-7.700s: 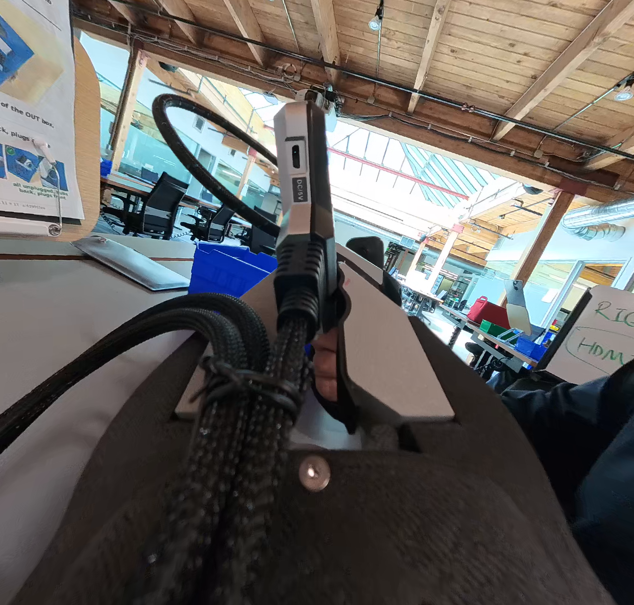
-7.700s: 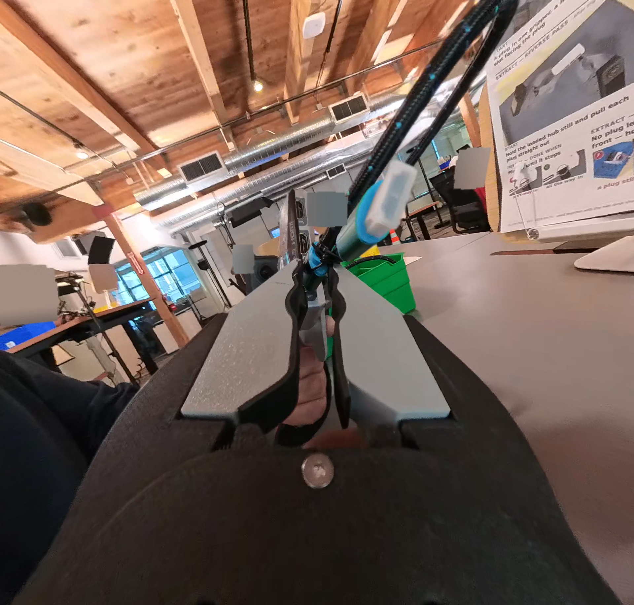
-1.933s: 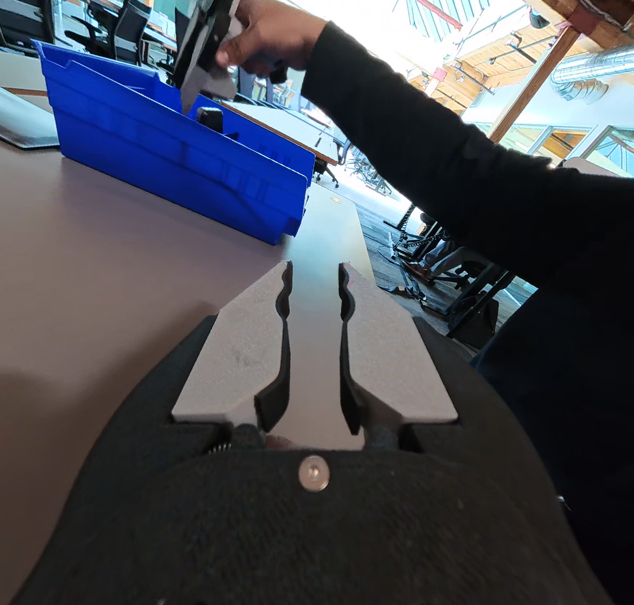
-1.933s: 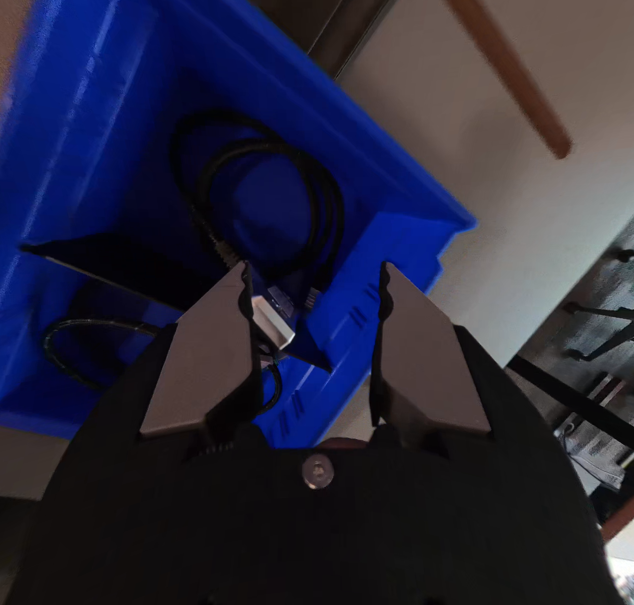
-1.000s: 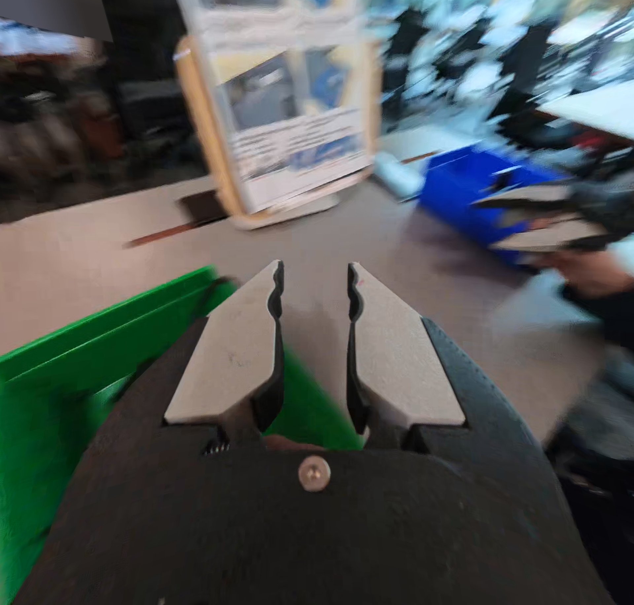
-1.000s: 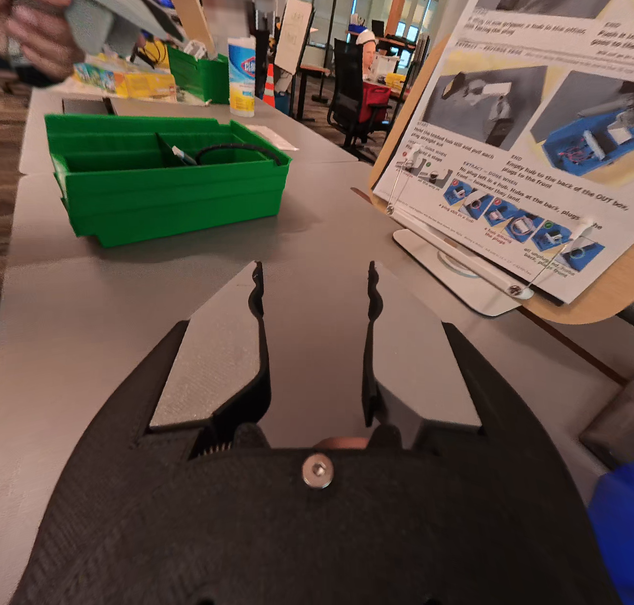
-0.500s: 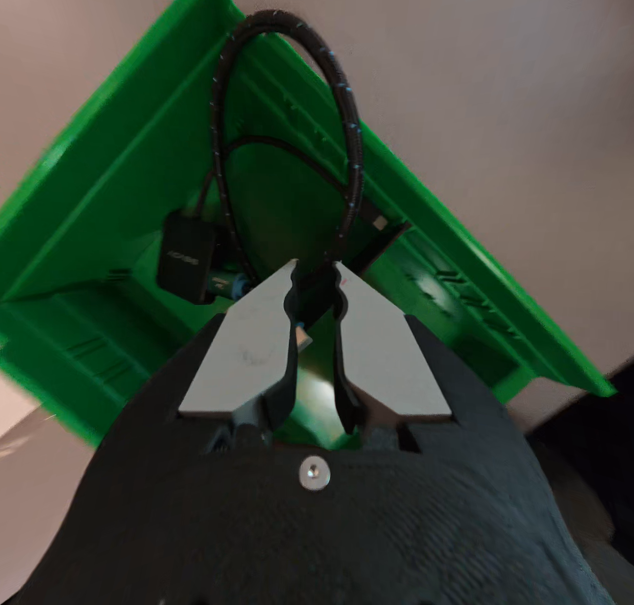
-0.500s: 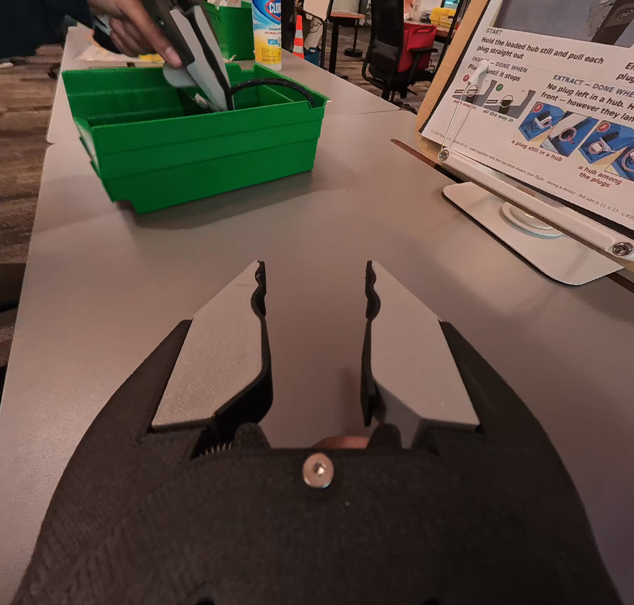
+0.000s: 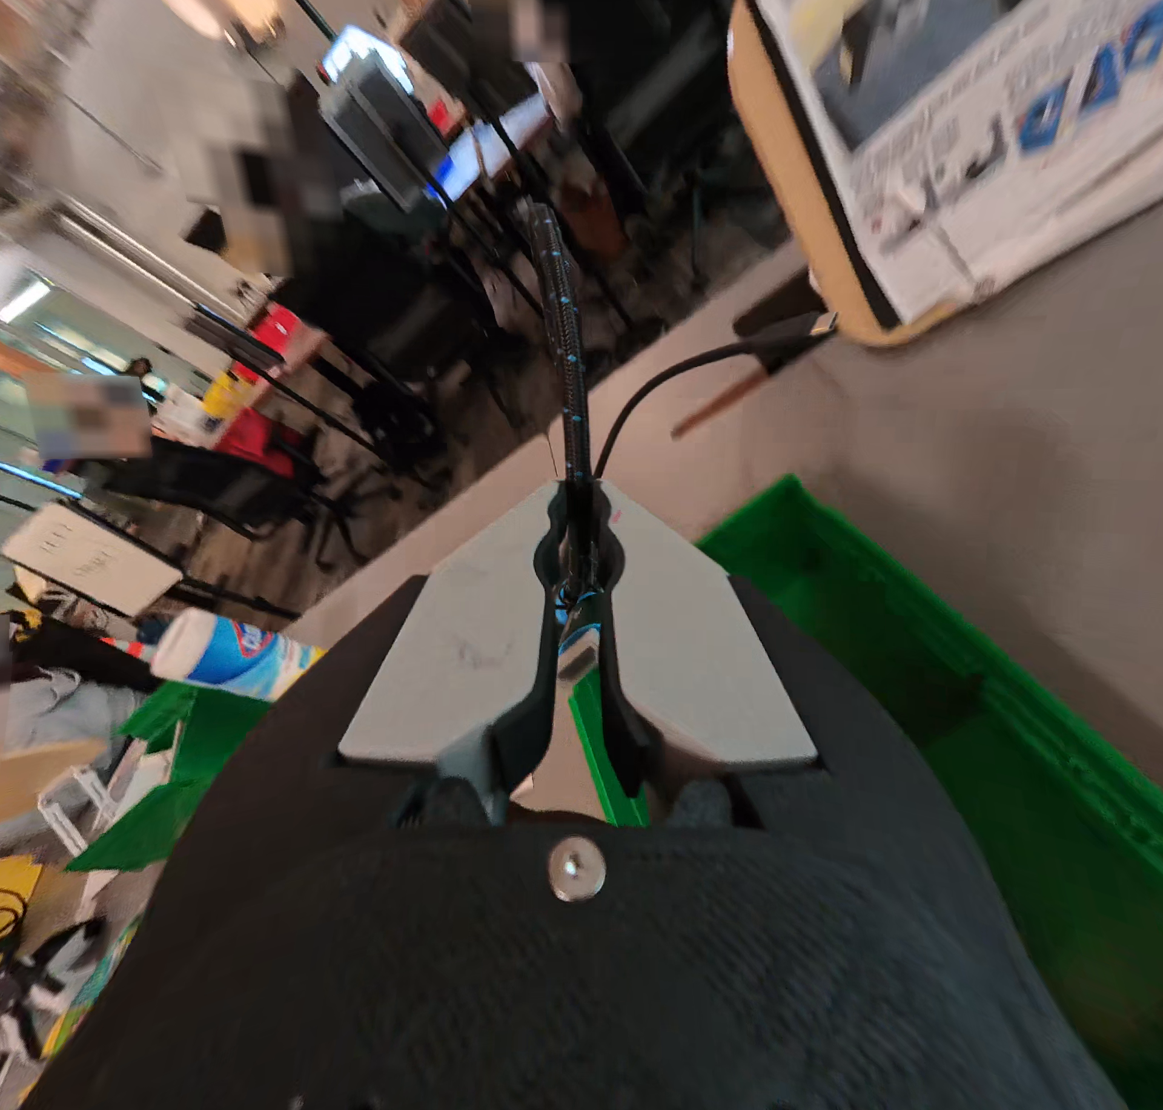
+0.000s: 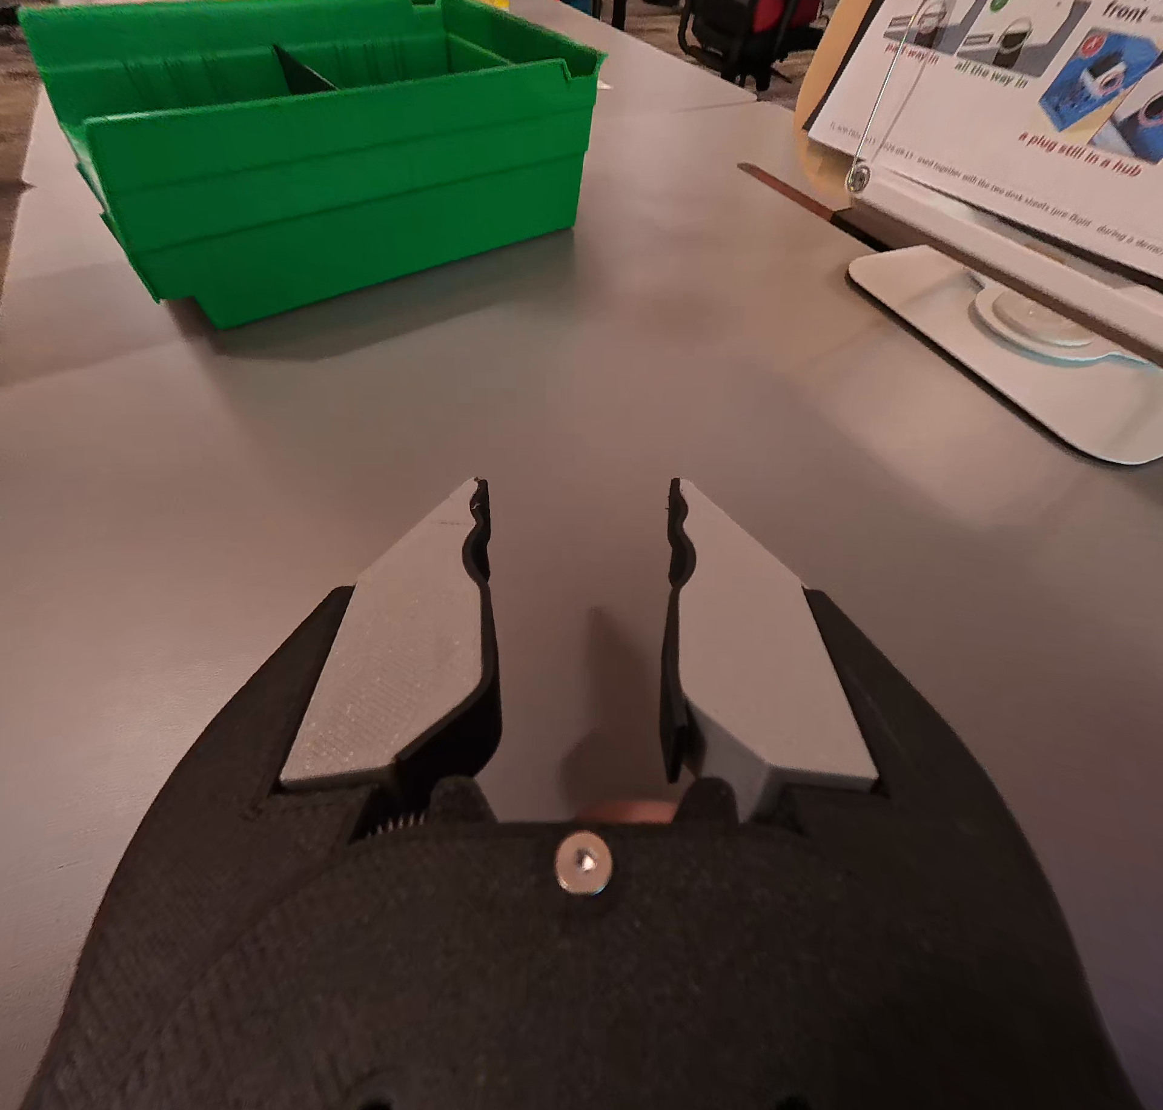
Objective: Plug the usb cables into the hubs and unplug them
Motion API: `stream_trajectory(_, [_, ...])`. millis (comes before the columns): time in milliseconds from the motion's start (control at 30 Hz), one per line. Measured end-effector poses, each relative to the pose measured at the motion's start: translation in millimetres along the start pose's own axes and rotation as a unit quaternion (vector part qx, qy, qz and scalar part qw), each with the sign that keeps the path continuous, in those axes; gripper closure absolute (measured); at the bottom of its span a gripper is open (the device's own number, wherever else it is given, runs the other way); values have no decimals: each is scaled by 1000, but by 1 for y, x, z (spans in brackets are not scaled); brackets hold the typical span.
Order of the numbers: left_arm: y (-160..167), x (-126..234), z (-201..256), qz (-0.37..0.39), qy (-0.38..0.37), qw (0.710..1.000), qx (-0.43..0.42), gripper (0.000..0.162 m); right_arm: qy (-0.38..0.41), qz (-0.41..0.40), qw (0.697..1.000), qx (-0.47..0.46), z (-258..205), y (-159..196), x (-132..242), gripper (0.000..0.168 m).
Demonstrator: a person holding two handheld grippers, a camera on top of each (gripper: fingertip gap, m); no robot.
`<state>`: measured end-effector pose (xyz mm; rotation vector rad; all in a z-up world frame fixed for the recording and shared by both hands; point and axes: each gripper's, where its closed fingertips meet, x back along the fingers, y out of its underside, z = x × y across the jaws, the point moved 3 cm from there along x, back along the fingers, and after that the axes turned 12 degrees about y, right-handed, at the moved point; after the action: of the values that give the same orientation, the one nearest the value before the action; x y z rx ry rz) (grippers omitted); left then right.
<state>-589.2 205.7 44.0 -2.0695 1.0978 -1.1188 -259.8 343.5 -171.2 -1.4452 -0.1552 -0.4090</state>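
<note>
My left gripper (image 9: 579, 501) is shut on a black braided cable with blue flecks (image 9: 569, 350). The cable stands up past the fingertips, and its silver plug (image 9: 576, 658) lies between the fingers. A thin black lead with a dark plug (image 9: 786, 340) arcs off to the right. The gripper is lifted above the green bin (image 9: 944, 702). My right gripper (image 10: 576, 494) is open and empty, low over the grey table (image 10: 377, 450). The green divided bin (image 10: 327, 155) stands ahead of it to the left; what I see of its inside is bare.
A paper instruction sheet on a wooden board (image 10: 1019, 73) stands on a white base (image 10: 1019, 350) at the right. It also shows in the left wrist view (image 9: 982, 111). A wipes canister (image 9: 233, 658) and a second green bin (image 9: 157, 784) sit at the left. Some 40 cm of space lies between my two pairs of fingers. The white base (image 10: 1019, 350) lies around 30 cm away from my right fingertips.
My left gripper has closed on the braided cable and lifted it out of the green bin, swinging upward. My right gripper has stayed open and crept closer to the green bin.
</note>
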Motion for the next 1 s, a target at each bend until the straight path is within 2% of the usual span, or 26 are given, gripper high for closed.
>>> stream_trajectory(133, [-45,27,8,86,14,996,4,158,-7,-5,1000,-13,0,5,-6,113])
stream_trajectory(267, [-85,50,47,165,85,983,6,158,-24,13,999,-42,0,0,-5,110])
stream_trajectory(433, [-124,73,119,255,200,946,11,158,-62,71,991,-96,3,-19,6,103])
stream_trajectory(533, [-140,82,163,303,277,911,29,158,-88,112,981,-130,6,-31,16,99])
stream_trajectory(767, [-138,77,250,345,432,828,97,158,-156,242,934,-209,17,-68,54,83])
stream_trajectory(867, [-126,59,275,337,467,807,129,158,-187,271,919,-218,17,-76,66,93])
stream_trajectory(967, [-115,36,292,326,491,791,165,158,-219,255,921,-198,5,-73,65,109])
stream_trajectory(1000, [-112,29,296,323,495,788,173,158,-228,242,923,-193,0,-70,62,102])
